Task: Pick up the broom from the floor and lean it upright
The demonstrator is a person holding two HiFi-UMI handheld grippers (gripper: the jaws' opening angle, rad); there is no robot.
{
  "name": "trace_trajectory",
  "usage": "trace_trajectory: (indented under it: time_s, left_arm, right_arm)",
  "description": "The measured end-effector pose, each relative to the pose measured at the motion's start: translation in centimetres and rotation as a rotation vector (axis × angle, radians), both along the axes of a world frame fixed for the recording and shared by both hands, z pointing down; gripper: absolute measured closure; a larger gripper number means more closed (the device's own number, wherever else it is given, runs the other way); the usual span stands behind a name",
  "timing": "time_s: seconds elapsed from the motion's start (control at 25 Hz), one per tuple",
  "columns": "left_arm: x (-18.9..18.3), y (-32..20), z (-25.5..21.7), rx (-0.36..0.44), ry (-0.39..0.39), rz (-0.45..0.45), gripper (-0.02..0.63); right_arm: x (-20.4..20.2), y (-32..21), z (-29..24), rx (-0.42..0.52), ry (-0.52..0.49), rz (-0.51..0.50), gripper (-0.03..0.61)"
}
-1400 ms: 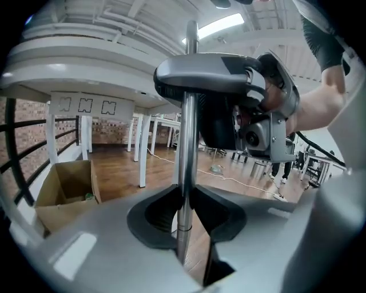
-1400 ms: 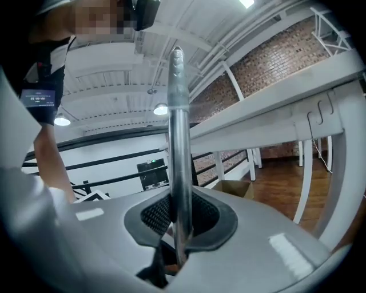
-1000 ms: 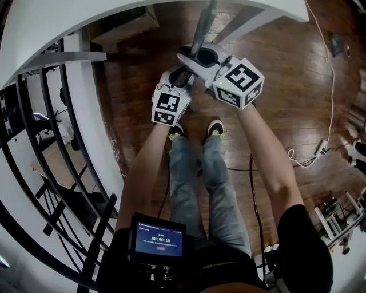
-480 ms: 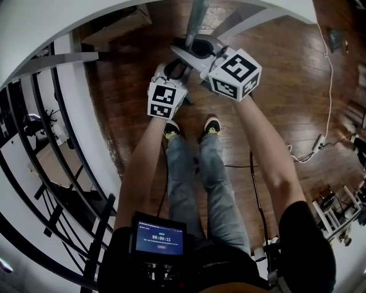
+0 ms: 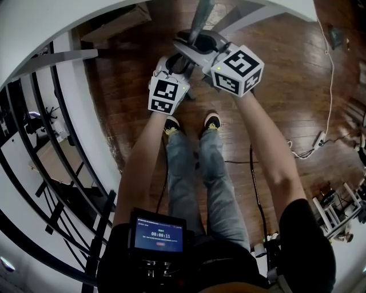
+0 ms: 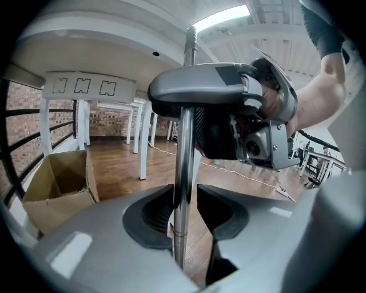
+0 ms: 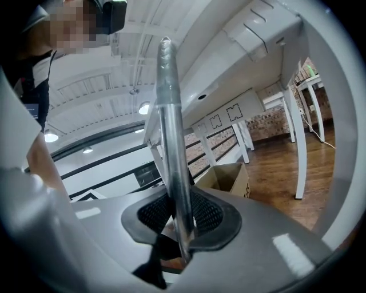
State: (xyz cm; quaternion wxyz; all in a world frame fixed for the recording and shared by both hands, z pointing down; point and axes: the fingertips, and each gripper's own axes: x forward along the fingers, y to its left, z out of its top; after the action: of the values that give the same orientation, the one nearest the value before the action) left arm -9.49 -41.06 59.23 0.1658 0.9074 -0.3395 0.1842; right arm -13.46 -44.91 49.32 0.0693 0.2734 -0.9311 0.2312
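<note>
The broom's metal handle (image 5: 200, 16) stands upright in front of the person, next to the white table edge. My left gripper (image 6: 184, 213) is around the handle (image 6: 183, 143); its jaws are opening and a thin gap shows between the pole and the right pad. Higher on the pole, my right gripper (image 7: 180, 216) also has the handle (image 7: 171, 143) between its pads, and its jaws are opening too. In the head view the left gripper (image 5: 178, 64) sits just below the right gripper (image 5: 194, 47). The broom head is hidden.
A white table (image 5: 51, 26) curves over the far side, its legs (image 6: 143, 137) on the wood floor. An open cardboard box (image 6: 57, 183) lies under it. Black railing (image 5: 51, 149) runs along the left. A white cable (image 5: 329, 109) trails on the right.
Both grippers have drifted a little toward the top of the head view, still around the upright handle. The handle has kept its place.
</note>
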Motion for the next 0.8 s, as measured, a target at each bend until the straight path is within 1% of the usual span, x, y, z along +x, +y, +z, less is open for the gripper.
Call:
trace_trajectory:
  time_s: [0.24, 0.48, 0.64, 0.8]
  left_arm:
    - [0.4, 0.2, -0.8, 0.019, -0.011, 0.008, 0.428]
    - [-0.3, 0.7, -2.0, 0.008, -0.014, -0.004, 0.413]
    - [-0.9, 1.9, -3.3, -0.031, 0.010, -0.041, 0.414]
    - [-1.6, 2.5, -5.5, -0.030, -0.005, -0.077, 0.419]
  right_arm:
    - [0.6, 0.5, -0.4, 0.004, -0.002, 0.026, 0.413]
    - [3.0, 0.4, -2.4, 0.032, -0.016, 0.086, 0.407]
    - [5.5, 1.2, -3.8, 0.041, -0.049, 0.147, 0.408]
    - [5.4, 1.4, -5.3, 0.063, -0.013, 0.130, 0.408]
